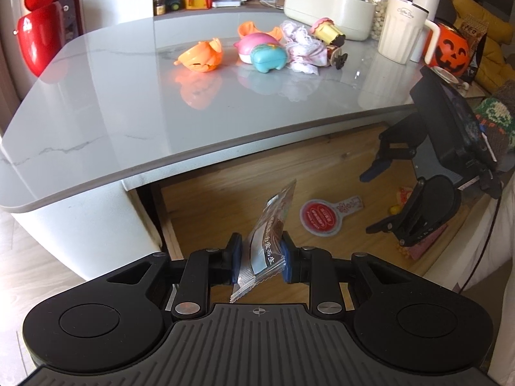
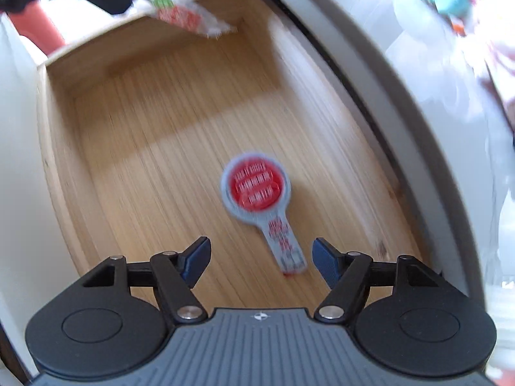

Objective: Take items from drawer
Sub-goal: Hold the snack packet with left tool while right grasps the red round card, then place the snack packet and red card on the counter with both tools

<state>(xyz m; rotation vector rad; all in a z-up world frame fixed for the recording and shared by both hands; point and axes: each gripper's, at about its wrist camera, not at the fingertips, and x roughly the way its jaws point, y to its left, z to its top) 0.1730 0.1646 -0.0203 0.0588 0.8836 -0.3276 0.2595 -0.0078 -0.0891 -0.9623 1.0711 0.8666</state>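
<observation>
Crinkled clear-plastic snack packet with a brown filling and a white label, clamped upright between the blue pads of the left gripper, lifted above the open pale-wood drawer. Flat red-and-grey paddle-shaped tag lying on the drawer floor, handle toward the camera. Right gripper pointed steeply down over that tag, jaws spread wide, nothing between them, handle end just short of the gap. Right wrist view smeared by motion.

Likely trouble: thin, flat tag hard to pinch off smooth wood; pads apt to skid across it or push it away instead of lifting. Grey marble-look countertop overhanging the drawer, close on one side; possible knock against its edge on the way up. Packet gripped near one end only; slippery film, so a possible slide out if swung quickly.
</observation>
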